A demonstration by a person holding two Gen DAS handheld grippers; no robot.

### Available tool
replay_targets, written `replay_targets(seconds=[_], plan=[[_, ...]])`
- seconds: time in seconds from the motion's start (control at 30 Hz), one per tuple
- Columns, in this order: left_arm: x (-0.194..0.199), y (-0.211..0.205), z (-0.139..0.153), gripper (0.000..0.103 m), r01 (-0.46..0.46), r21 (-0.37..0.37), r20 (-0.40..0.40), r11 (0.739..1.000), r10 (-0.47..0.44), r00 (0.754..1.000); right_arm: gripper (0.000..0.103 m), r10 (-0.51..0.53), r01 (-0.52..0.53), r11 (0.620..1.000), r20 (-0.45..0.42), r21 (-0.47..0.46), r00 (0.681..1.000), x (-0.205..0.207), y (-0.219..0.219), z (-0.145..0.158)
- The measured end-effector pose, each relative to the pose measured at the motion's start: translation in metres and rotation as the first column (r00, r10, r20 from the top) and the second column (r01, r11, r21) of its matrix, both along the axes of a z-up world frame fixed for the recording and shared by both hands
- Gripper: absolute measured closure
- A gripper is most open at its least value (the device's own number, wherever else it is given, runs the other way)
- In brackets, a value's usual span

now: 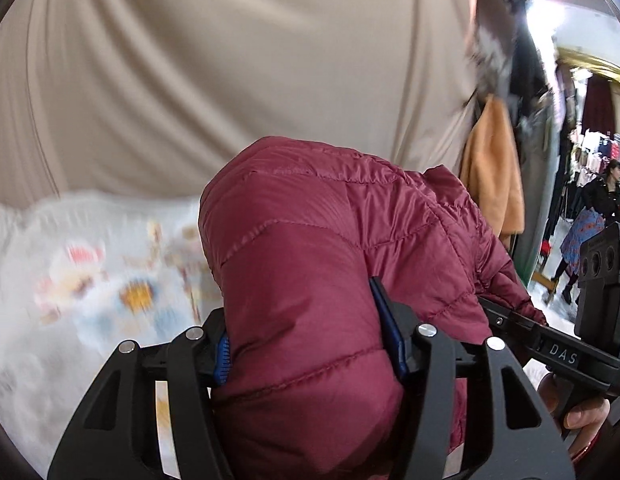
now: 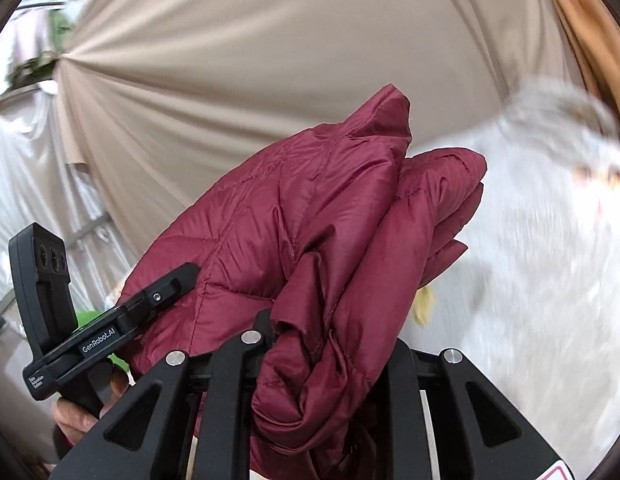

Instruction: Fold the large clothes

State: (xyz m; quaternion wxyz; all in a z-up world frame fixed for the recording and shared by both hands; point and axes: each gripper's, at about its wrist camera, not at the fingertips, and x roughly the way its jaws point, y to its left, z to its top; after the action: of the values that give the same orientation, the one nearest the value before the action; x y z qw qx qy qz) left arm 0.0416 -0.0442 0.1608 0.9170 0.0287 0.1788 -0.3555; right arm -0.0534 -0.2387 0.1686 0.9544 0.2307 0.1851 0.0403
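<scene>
While a beige curtain (image 1: 190, 80) fills the background above a white printed cloth (image 1: 70, 280), the maroon quilted jacket (image 1: 329, 260) hangs bunched in the air between both tools. The left gripper (image 1: 306, 344) clamps a thick puffy fold; the right gripper (image 2: 325, 344) pinches a crumpled layer.

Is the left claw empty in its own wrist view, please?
No, the left claw is shut on a thick fold of the maroon jacket.
</scene>
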Motion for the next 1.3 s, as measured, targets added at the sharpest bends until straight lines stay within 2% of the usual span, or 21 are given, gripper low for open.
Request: replay_targets(seconds=[0.1,0.27,0.37,0.5,0.7,0.87,1.0,1.07,1.2,1.3], plan=[[-0.015,0.016,0.029,0.048,-0.002,-0.047,0.111,0.999,0.007,0.994,0.084,0.016,-0.009,0.998,0.115,-0.065,0.993,-0.012,0.011,0.032],[-0.022,0.044,0.06,0.047,-0.049,-0.104,0.261,0.993,0.075,0.962,0.084,0.084,-0.047,0.988,0.246,-0.15,0.966,0.009,0.045,0.071],[-0.008,0.056,0.067,0.047,-0.097,-0.115,0.293,0.989,0.127,0.948,0.084,0.129,-0.084,0.982,0.275,-0.172,0.953,0.033,0.055,0.084],[0.017,0.069,0.07,0.047,-0.158,-0.118,0.291,0.98,0.187,0.938,0.084,0.176,-0.132,0.976,0.273,-0.174,0.946,0.074,0.064,0.091],[0.065,0.097,0.063,0.046,-0.213,-0.11,0.241,0.971,0.234,0.942,0.083,0.22,-0.181,0.966,0.221,-0.186,0.95,0.134,0.093,0.079],[0.1,0.115,0.04,0.046,-0.21,-0.094,0.206,0.973,0.225,0.952,0.083,0.255,-0.231,0.961,0.161,-0.153,0.954,0.172,0.099,0.054],[0.137,0.124,0.002,0.046,-0.181,-0.084,0.115,0.98,0.19,0.975,0.083,0.268,-0.263,0.962,0.064,-0.078,0.961,0.206,0.092,0.011],[0.161,0.12,-0.03,0.046,-0.182,-0.059,0.038,0.981,0.185,0.982,0.083,0.263,-0.263,0.964,-0.011,-0.045,0.965,0.225,0.089,-0.022],[0.189,0.114,-0.076,0.047,-0.201,-0.027,-0.087,0.979,0.197,0.976,0.083,0.243,-0.248,0.968,-0.126,-0.026,0.962,0.246,0.087,-0.072],[0.193,0.115,-0.087,0.047,-0.198,-0.044,-0.121,0.979,0.191,0.974,0.083,0.248,-0.253,0.967,-0.136,-0.015,0.959,0.249,0.088,-0.08]])
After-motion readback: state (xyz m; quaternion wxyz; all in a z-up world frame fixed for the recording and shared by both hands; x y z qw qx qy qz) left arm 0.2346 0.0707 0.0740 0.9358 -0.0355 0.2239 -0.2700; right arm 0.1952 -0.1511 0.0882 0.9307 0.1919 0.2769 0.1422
